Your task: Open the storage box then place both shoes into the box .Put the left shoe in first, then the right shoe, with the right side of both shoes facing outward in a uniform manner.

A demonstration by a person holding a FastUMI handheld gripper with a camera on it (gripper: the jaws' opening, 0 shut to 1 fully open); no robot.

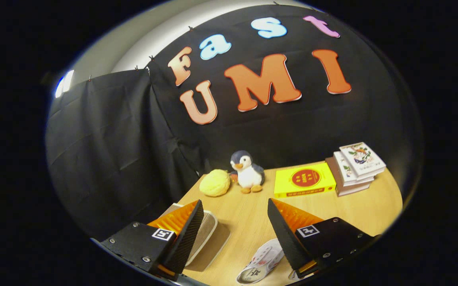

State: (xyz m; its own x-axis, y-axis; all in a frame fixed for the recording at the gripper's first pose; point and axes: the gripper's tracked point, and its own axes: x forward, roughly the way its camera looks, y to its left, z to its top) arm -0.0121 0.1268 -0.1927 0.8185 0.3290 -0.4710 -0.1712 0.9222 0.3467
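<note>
My gripper [235, 206] hangs above the wooden table [253, 214] with its two fingers wide apart and nothing between them. Below the right finger [282, 230] lies a white shoe with red markings [261, 262], partly hidden by that finger. Under the left finger [187, 230] sits a beige storage box [207, 234] with a rounded lid, resting on a tan base; the finger covers much of it. I cannot tell whether the lid is raised.
Beyond the fingers, by the black cloth wall, stand a yellow plush ball [215, 182], a toy penguin [248, 171], a flat yellow book [304, 180] and a stack of white books [355, 167]. Bare wood lies between the fingers and these things.
</note>
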